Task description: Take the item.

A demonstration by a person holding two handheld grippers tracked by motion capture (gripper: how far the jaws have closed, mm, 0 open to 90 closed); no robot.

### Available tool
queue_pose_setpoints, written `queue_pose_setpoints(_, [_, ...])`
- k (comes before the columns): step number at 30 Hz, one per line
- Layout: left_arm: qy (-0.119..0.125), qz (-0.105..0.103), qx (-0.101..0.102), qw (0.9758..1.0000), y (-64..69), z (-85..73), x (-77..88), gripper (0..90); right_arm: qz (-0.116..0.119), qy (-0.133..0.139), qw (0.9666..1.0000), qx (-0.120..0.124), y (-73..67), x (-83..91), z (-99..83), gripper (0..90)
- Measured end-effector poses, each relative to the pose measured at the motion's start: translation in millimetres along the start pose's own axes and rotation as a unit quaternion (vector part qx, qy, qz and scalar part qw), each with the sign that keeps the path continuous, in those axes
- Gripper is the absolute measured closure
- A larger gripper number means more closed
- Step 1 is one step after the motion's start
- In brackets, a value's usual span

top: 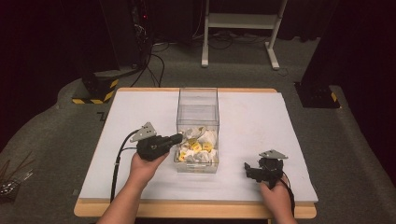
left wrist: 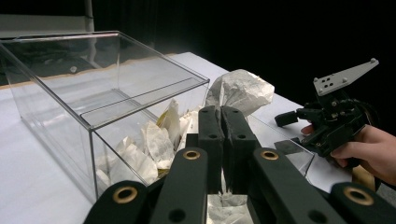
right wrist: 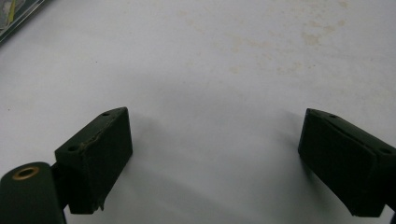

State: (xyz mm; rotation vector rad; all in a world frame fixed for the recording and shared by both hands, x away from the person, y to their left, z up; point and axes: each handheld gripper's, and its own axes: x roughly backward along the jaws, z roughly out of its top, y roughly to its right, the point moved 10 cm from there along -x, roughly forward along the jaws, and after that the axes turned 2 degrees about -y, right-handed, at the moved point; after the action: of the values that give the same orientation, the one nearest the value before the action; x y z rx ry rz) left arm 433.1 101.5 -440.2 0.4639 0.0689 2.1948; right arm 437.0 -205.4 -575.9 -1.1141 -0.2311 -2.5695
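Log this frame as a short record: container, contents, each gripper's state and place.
container: clear box on white table, open at top
contents: white and yellow packets heaped at its near end
left gripper: shut; a white packet seems pinched at its tips, at the box's near left wall
right gripper: open, nothing between the jaws, over bare table right of box

A dim lab: grey carpet floor (top: 56, 135), black-and-yellow hazard-striped stand base (top: 95, 91), tangled black cables (top: 152, 60), white metal frame (top: 243, 28).

White table (top: 252, 121) carries a clear box (top: 198, 108) (packets inside).
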Motion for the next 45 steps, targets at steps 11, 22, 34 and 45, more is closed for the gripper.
queue_pose_setpoints(11, [0.004, 0.004, 0.008, 1.0000, -6.6, -0.8, 4.9, 87.5, 0.000, 0.000, 1.0000, 0.000, 0.0, 0.0, 0.0, 9.8])
queue_pose_setpoints(22, [0.007, 0.015, 0.007, 0.9998, -13.4, -1.1, 12.3, 87.5, 0.000, 0.000, 1.0000, 0.000, 0.0, 0.0, 0.0, 9.8])
queue_pose_setpoints(34, [0.012, 0.028, 0.011, 0.9995, -23.8, -1.1, 24.6, 87.5, 0.000, 0.000, 1.0000, 0.000, 0.0, 0.0, 0.0, 9.8])
queue_pose_setpoints(45, [0.017, 0.047, 0.016, 0.9986, -37.5, -1.5, 41.0, 87.5, 0.000, 0.000, 1.0000, 0.000, 0.0, 0.0, 0.0, 9.8])
